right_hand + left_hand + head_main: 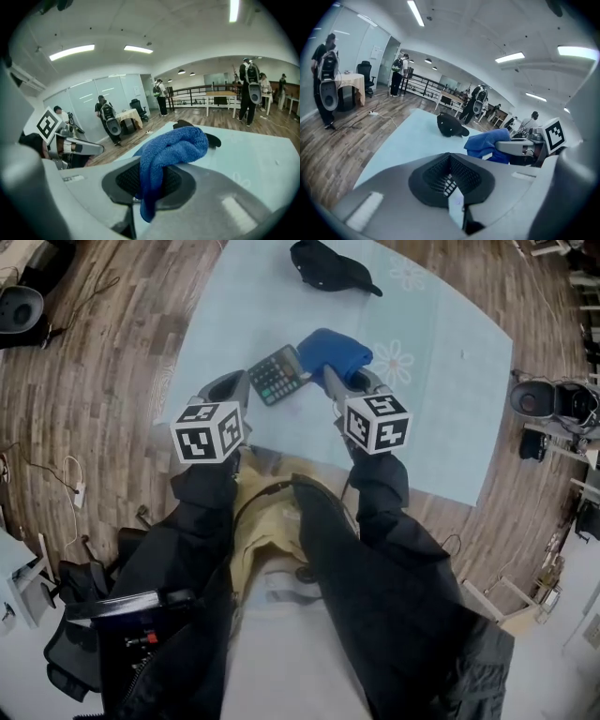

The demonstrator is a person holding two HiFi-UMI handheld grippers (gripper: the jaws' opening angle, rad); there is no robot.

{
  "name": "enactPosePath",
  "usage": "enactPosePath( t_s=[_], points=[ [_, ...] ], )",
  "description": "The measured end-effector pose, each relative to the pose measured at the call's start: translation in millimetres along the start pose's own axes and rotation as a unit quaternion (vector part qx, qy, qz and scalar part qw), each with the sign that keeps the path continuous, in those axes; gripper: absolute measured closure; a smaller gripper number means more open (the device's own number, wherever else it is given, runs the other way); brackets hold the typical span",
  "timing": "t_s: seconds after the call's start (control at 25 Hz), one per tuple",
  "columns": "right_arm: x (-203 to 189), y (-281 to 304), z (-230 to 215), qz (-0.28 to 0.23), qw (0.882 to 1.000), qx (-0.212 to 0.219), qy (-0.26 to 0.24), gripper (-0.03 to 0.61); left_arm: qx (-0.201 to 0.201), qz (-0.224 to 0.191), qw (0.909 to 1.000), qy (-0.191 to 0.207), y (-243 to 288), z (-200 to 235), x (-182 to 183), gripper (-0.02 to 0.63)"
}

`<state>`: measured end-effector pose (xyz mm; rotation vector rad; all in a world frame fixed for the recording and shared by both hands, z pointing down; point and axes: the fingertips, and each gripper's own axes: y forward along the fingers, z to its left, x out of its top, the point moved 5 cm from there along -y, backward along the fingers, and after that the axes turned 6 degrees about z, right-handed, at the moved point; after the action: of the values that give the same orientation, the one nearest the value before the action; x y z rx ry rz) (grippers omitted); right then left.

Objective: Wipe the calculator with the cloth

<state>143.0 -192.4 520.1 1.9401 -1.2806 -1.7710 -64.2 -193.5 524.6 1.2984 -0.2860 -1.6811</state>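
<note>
Head view looked down on a pale blue tabletop [450, 381], with the calculator [277, 374] just above the middle of the frame, keys up. At its left edge were the left tongs [238, 383]. The left gripper view showed them closed narrow on that edge, with a few keys visible in the notch between them. From the calculator's right side came the right tongs [337, 381], clamped on the blue cloth [335, 354], which was bunched against the calculator's upper right corner. In the right gripper view the cloth was draped over the tongs and hung down between them. A black cap [330, 268] lay at the top of the frame, well apart.
</note>
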Motion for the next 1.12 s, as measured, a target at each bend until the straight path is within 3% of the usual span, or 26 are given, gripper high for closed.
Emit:
enactPosePath(
  t_s=[0.16,0.44,0.84,1.0,1.12],
  points=[
    [37,-41,14,-0.092,0.995,-0.012,0.039,0.520,-0.022,-0.054,0.9976,0.037,-16,-25,39,0.611],
    [101,-115,48,-0.228,0.973,-0.039,0.007,0.520,-0.081,-0.149,0.9824,0.079,-56,-78,100,0.611],
    [144,-176,74,-0.333,0.940,-0.068,-0.034,0.522,-0.104,-0.216,0.9574,0.161,-98,-138,150,0.611],
    [152,-205,79,-0.376,0.920,-0.104,-0.039,0.522,-0.102,-0.249,0.9459,0.182,-115,-160,164,0.611],
    [157,-218,73,-0.393,0.910,-0.130,-0.032,0.520,-0.106,-0.255,0.9425,0.188,-115,-171,174,0.611]
  ],
)
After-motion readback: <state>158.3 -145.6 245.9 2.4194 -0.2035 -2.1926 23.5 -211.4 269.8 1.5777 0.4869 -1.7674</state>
